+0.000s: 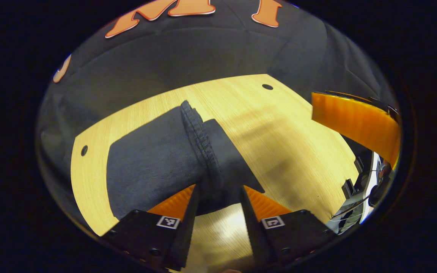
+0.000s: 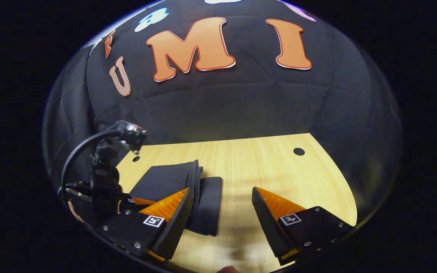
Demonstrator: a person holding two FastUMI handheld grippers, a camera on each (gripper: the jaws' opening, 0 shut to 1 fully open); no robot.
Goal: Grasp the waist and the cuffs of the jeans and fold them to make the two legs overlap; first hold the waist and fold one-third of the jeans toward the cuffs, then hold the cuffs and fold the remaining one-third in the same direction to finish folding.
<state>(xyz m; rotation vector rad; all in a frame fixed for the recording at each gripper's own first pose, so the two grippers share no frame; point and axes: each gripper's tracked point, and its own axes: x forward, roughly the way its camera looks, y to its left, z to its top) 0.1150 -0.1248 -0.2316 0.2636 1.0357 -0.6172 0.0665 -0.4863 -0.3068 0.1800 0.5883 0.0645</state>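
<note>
Lying folded on the table (image 2: 264, 167), jeans (image 1: 154, 167); both grippers' fingers apart, left gripper (image 1: 218, 197), right gripper (image 2: 222, 208)

Bare wooden table (image 2: 279, 170) from 12 to 3 o'clock of the folded jeans (image 2: 176, 182), open for passage. At 9 o'clock, blocked by the left gripper (image 2: 135, 201) and its cable. Beyond the table's far edge, closed off by booth wall (image 2: 241, 110).

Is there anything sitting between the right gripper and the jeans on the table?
Nothing visible. In the right gripper view, the right gripper is open, with bare table ahead, and the folded jeans lie just beyond its left finger. The left gripper sits at the jeans' far side, not in between.
</note>
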